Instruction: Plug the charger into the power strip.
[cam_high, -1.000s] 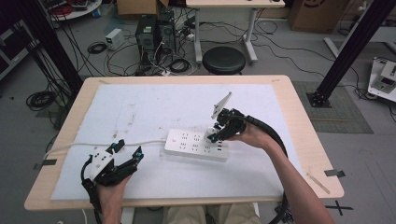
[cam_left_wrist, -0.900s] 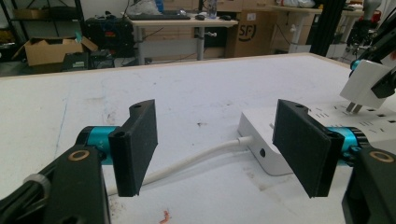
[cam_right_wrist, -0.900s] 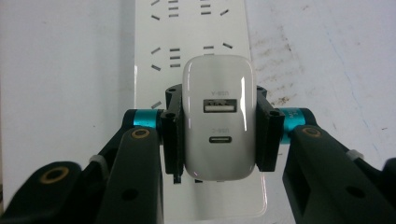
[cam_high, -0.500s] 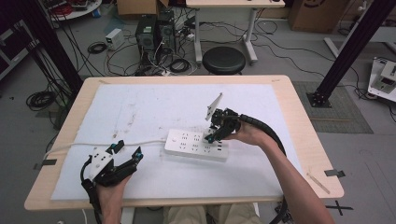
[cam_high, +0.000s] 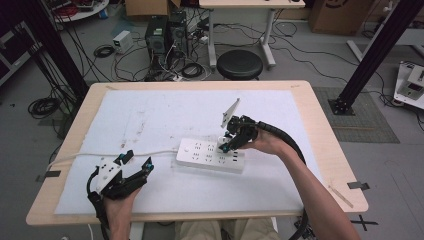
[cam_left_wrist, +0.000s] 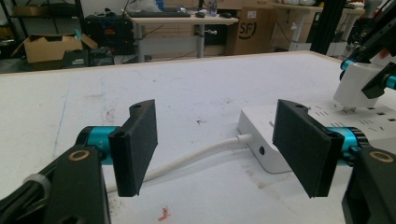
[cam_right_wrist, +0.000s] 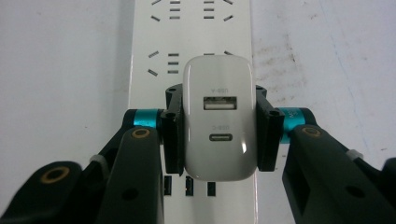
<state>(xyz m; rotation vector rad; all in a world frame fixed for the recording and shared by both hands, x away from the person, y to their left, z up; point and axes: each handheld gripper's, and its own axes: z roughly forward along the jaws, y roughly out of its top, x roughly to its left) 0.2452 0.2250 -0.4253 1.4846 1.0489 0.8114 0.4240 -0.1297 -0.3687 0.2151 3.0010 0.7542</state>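
Right gripper (cam_right_wrist: 217, 135) clamped on white USB charger (cam_right_wrist: 218, 123), poised just above power strip (cam_high: 212, 155) mid-tabletop; left gripper (cam_left_wrist: 224, 144) released, idle: judge prongs must stay vertical over slots, then press straight down.

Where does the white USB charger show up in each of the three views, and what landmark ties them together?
High view: the white USB charger sits right of centre, in the right gripper, over the power strip.
Left gripper view: far right edge, upper part, prongs just above the strip.
Right gripper view: centre, clamped between both jaws, ports facing the camera.
Shared landmark: the power strip.
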